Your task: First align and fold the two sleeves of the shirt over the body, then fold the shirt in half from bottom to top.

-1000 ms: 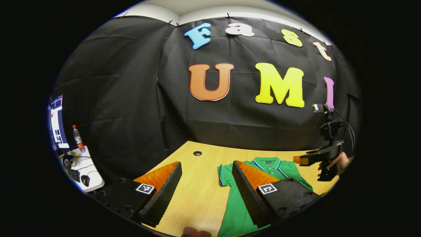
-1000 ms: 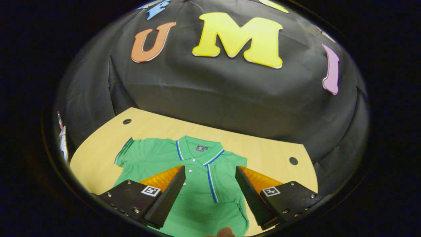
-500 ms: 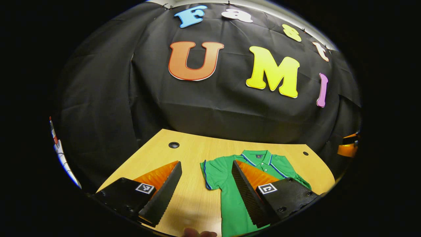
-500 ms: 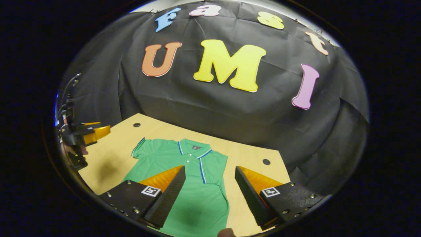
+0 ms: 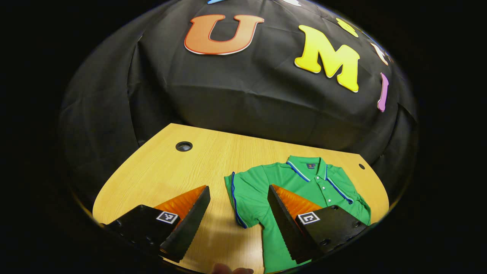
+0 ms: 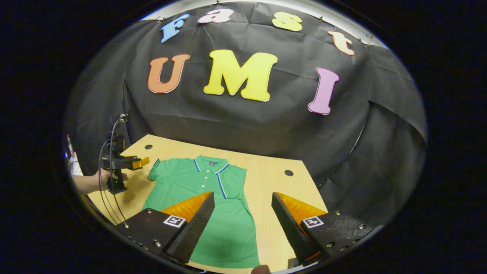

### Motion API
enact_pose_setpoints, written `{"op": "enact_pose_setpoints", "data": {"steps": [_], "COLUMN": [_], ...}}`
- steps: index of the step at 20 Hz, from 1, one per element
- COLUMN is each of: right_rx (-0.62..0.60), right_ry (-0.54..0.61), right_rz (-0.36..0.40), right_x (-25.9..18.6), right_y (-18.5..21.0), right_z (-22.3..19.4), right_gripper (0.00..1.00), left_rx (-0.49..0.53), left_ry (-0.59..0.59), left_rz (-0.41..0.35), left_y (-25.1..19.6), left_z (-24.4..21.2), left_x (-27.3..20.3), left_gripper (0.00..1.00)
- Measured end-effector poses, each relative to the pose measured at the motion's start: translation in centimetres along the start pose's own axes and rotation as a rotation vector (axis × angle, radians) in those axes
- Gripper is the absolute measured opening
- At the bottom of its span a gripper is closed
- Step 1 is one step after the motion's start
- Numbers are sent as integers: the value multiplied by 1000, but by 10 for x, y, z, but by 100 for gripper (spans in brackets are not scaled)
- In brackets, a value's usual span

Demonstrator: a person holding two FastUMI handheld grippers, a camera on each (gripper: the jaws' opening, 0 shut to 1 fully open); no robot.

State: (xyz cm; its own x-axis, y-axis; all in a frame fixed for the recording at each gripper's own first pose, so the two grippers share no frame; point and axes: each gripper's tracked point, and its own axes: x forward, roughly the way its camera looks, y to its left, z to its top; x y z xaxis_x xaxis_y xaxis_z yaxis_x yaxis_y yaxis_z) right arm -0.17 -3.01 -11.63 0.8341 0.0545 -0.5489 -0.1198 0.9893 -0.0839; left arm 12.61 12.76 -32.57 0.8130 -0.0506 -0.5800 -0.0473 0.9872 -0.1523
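— So, where does the folding stand?

— About a third of the way, I'd judge. On the right gripper view the shirt (image 6: 201, 198) lies flat and face up on the wooden table (image 6: 274, 190), collar toward the black wall. Its sleeve on the right side of that view looks already turned in over the body, since that edge runs straight down from the shoulder. The other sleeve (image 6: 158, 171) sticks out flat on the table.

— And the grippers?

— Both have their fingers spread wide and neither grips any cloth. The left gripper (image 5: 236, 220) hovers above the table with the outstretched sleeve (image 5: 241, 198) lying just between and ahead of its fingers. In the right gripper view the same tool shows farther off at the table's left edge, held in a hand (image 6: 99, 179), just beside that sleeve. The right gripper (image 6: 242, 224) hangs over the lower right edge of the shirt, one finger above the cloth and the other above bare wood.

— What's left, then?

— By my reading, the second sleeve has to go over the body, lined up with the first, and then the hem comes up to the collar. The hem lies flat near the table's front edge, so the bottom-to-top fold is not yet begun
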Motion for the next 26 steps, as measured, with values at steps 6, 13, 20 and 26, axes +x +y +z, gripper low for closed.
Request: {"op": "enact_pose_setpoints", "data": {"steps": [6, 13, 20, 26], "right_rx": [-6, 25, 48, 64], "right_ry": [49, 110, 130, 131], "right_rz": [40, 29, 17, 10], "right_x": [5, 18, 27, 30], "right_y": [17, 12, 2, -6], "right_z": [-12, -29, -35, -40], "right_gripper": [95, 95, 95, 95], "left_rx": [-20, -2, 90, 114], "left_ry": [53, 114, 155, 163], "left_rz": [2, -28, 16, 45], "left_y": [15, 16, 18, 24], "left_z": [-24, -42, -45, -44], "left_x": [48, 74, 81, 80], "left_gripper": [97, 75, 39, 12]}}
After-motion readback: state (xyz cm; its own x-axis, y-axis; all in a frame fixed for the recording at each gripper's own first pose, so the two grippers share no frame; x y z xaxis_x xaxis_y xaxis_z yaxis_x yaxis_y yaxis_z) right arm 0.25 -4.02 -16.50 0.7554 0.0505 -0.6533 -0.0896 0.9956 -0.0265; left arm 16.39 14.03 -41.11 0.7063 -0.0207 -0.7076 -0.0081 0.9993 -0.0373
